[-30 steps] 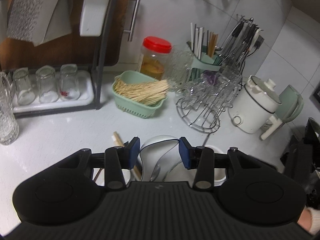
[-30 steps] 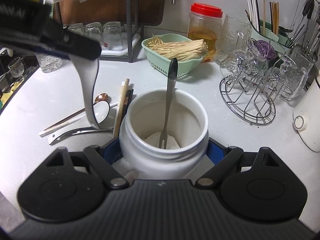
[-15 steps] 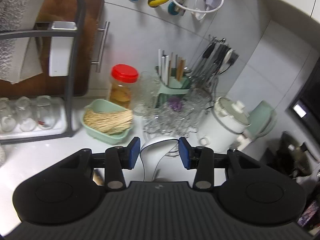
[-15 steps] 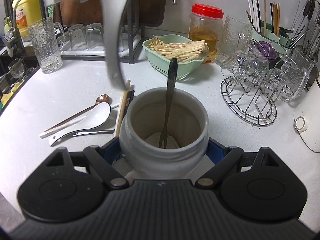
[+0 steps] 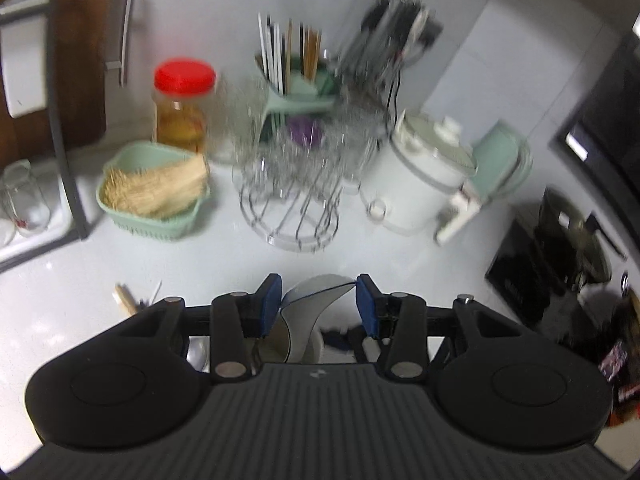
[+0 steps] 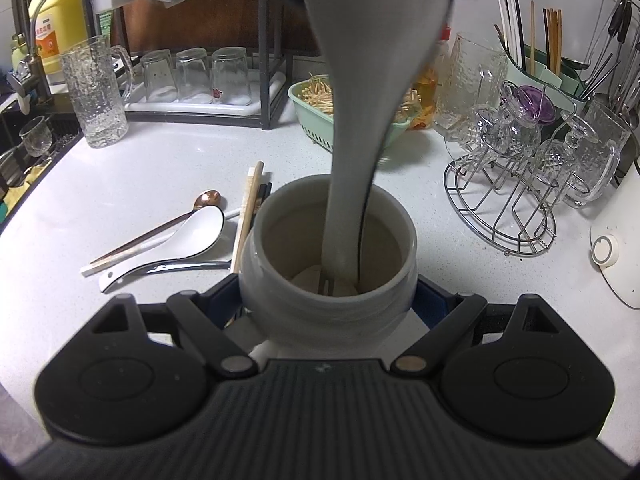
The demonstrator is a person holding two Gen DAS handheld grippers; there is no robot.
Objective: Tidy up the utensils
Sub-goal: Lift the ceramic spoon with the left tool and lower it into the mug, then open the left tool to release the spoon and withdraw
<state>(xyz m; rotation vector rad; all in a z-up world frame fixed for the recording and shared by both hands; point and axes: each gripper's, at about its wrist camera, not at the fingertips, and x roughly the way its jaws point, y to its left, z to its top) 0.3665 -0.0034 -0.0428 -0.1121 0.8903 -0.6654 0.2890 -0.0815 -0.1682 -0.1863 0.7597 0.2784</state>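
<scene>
My right gripper is shut on a white ceramic jar standing on the counter. My left gripper is shut on the bowl of a white ceramic spoon and holds it upright above the jar; in the right wrist view the spoon hangs handle-down with its handle inside the jar mouth. A metal fork's tines show at the jar's bottom. Left of the jar lie a second white spoon, a copper spoon and chopsticks.
A wire glass rack stands to the right, a green basket of sticks and a red-lidded jar behind. A dish rack with glasses, a glass pitcher, a white cooker and a utensil holder line the back.
My left gripper carried the white spoon from the left of the counter up and over the jar, and lowered its handle into the jar mouth. The right gripper and jar stayed still.
</scene>
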